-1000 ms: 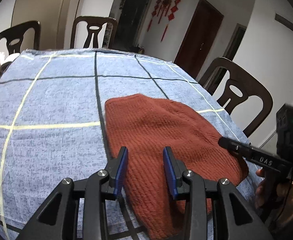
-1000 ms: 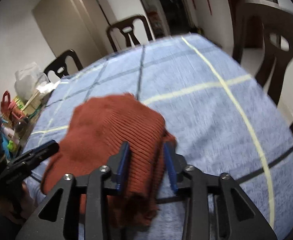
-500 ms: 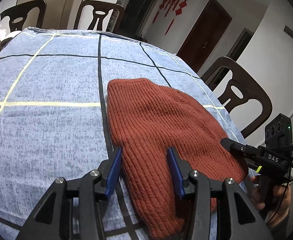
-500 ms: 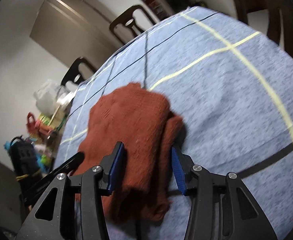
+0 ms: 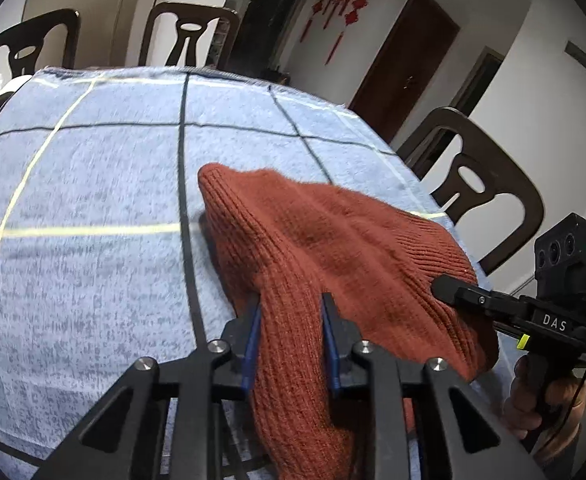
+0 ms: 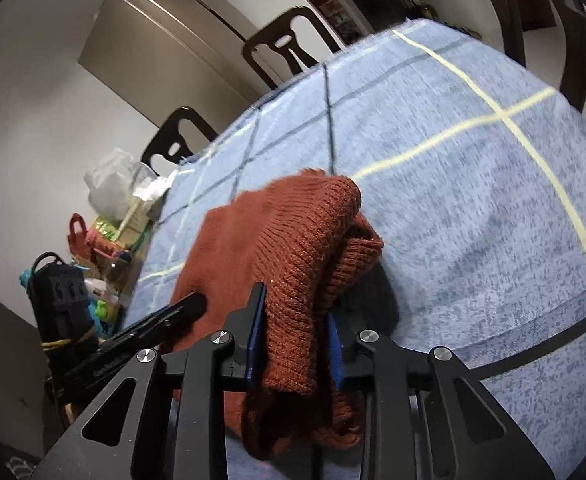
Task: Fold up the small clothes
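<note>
A rust-red knitted garment (image 5: 333, 240) lies on the blue checked tablecloth (image 5: 93, 184), its near edge bunched up off the cloth. My left gripper (image 5: 289, 308) is closing, and a thick fold of the knit fills the gap between its blue pads. From the left wrist view my right gripper (image 5: 449, 286) bites the garment's right corner. In the right wrist view the right gripper (image 6: 297, 312) is closing too, with a doubled fold of the garment (image 6: 277, 232) pressed between its pads and hanging below them. The left gripper (image 6: 189, 306) shows beside it on the left.
Dark wooden chairs (image 5: 489, 184) (image 5: 189, 36) stand around the table. Bags and clutter (image 6: 109, 232) are piled past the table's left end. A hand (image 5: 533, 392) holds the right gripper's grip. The tablecloth (image 6: 473, 200) stretches bare behind and beside the garment.
Both pairs of jaws have narrowed from wide open onto the garment's near edge. The knit, flat before, now rises in folds between the pads.
</note>
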A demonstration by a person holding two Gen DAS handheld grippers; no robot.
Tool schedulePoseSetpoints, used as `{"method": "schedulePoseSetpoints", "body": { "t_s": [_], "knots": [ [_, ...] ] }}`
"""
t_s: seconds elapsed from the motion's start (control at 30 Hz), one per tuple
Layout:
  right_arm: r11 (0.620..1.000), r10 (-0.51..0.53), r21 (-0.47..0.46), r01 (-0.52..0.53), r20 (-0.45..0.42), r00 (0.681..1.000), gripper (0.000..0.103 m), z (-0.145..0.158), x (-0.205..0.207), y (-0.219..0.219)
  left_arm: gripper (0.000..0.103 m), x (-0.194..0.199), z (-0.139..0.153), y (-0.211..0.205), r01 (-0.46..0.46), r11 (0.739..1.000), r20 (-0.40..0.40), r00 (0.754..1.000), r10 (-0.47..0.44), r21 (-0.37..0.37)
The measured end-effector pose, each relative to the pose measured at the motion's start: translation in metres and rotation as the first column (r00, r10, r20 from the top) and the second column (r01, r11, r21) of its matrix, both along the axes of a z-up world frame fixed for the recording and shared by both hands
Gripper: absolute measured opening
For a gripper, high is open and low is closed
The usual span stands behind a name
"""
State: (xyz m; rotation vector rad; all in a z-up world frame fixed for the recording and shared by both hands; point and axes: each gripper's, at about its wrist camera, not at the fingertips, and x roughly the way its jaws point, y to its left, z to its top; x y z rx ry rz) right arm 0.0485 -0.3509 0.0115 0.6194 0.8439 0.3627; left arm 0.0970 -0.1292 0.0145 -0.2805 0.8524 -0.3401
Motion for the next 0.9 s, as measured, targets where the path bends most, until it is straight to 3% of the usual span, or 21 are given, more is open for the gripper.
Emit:
{"method": "schedulePoseSetpoints", "body": {
  "t_s": [0.13,0.27,0.67,0.9],
  "knots": [
    [0.999,0.033,-0.016,-0.032,0.064,0.997,0.026,0.027,-0.003,0.016,0.027,-0.005,0.020,0.014,0.012,0.999,0.053,0.999,-0.010,-0.034],
    [0.997,0.072,-0.006,-0.072,0.098,0.993,0.026,0.035,0.002,0.039,0.027,-0.012,0.039,0.037,0.002,0.999,0.111,0.994,0.002,-0.034],
    [0.975,0.212,0.040,-0.217,0.103,0.972,0.026,0.022,0.058,0.124,0.027,-0.006,0.041,0.126,-0.088,0.996,0.127,0.988,0.086,0.014],
    [0.972,0.214,0.082,-0.218,0.055,0.975,0.027,-0.006,0.088,0.141,0.027,0.013,0.023,0.161,-0.149,0.989,0.102,0.984,0.146,0.018]
  ]
}}
